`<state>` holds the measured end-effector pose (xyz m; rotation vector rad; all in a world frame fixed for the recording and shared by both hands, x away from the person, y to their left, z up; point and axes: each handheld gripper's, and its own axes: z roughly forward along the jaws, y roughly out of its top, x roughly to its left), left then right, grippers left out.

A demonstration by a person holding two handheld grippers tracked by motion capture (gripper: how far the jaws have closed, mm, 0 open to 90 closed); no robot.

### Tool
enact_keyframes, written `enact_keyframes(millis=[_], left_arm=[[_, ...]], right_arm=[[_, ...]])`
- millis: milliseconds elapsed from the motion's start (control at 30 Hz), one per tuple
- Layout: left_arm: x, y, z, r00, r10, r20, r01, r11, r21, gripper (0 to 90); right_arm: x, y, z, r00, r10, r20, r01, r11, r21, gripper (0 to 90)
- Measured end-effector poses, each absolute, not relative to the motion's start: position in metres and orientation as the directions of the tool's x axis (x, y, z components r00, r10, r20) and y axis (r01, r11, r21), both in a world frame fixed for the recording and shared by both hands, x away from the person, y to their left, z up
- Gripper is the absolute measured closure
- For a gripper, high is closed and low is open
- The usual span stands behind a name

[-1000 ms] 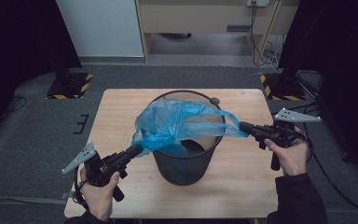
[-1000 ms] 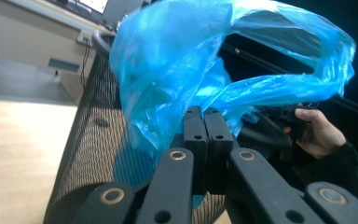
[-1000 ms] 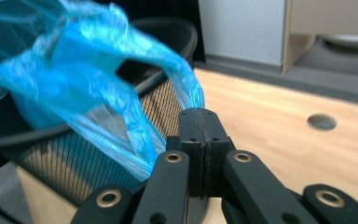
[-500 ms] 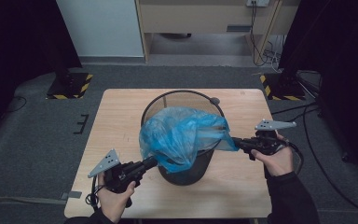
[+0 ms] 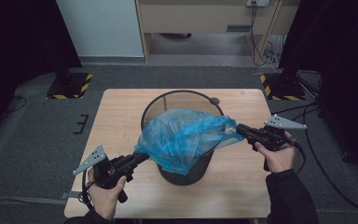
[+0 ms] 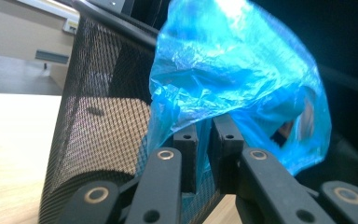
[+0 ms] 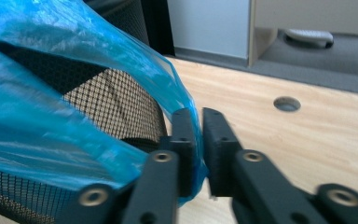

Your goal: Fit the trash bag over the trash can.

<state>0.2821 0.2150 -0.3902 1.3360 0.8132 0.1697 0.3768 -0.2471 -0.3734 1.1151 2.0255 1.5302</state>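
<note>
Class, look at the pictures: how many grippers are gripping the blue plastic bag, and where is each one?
2. The left gripper has the blue plastic bag at its near-left edge, beside the mesh wastebasket. The right gripper has it at the right edge. Both jaws have just been opening.

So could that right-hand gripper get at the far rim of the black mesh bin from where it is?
Probably yes. The right gripper sits beside the bin, and the far rim is bare of the blue bag. But bag film lies between its jaws, which have just been opening, so it must let go first.
</note>
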Motion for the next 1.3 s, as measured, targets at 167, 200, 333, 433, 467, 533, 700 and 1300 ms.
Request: enact_keyframes(millis=[167,200,333,433,467,533,700,1300], left_arm=[[0.283,0.22,-0.381,0.723,0.547,-0.421,0.309,0.29,0.906,81.0],[0.283,0.22,-0.379,0.725,0.549,-0.416,0.302,0.29,0.908,81.0],[0.285,0.22,-0.375,0.723,0.557,-0.41,0.289,0.295,0.911,81.2],[0.287,0.22,-0.374,0.719,0.56,-0.411,0.285,0.301,0.91,81.8],[0.286,0.22,-0.374,0.719,0.561,-0.411,0.287,0.299,0.91,81.9],[0.285,0.217,-0.375,0.718,0.562,-0.411,0.291,0.294,0.91,82.1],[0.282,0.211,-0.377,0.729,0.552,-0.406,0.3,0.275,0.913,82.1],[0.279,0.209,-0.374,0.735,0.57,-0.368,0.271,0.251,0.929,81.8]], right_arm=[[0.376,-0.251,-0.365,-0.668,0.733,0.128,0.27,0.079,0.96,59.2],[0.375,-0.252,-0.361,-0.677,0.725,0.123,0.246,0.066,0.967,57.5],[0.369,-0.258,-0.346,-0.701,0.703,0.122,0.179,0.007,0.984,47.0],[0.366,-0.261,-0.339,-0.725,0.678,0.124,0.15,-0.02,0.989,43.8],[0.365,-0.261,-0.337,-0.735,0.667,0.121,0.141,-0.025,0.99,42.2],[0.364,-0.26,-0.335,-0.752,0.646,0.129,0.146,-0.028,0.989,36.9],[0.363,-0.257,-0.335,-0.766,0.632,0.122,0.143,-0.019,0.99,31.2],[0.353,-0.243,-0.324,-0.836,0.534,0.121,0.108,-0.057,0.993,23.9]])
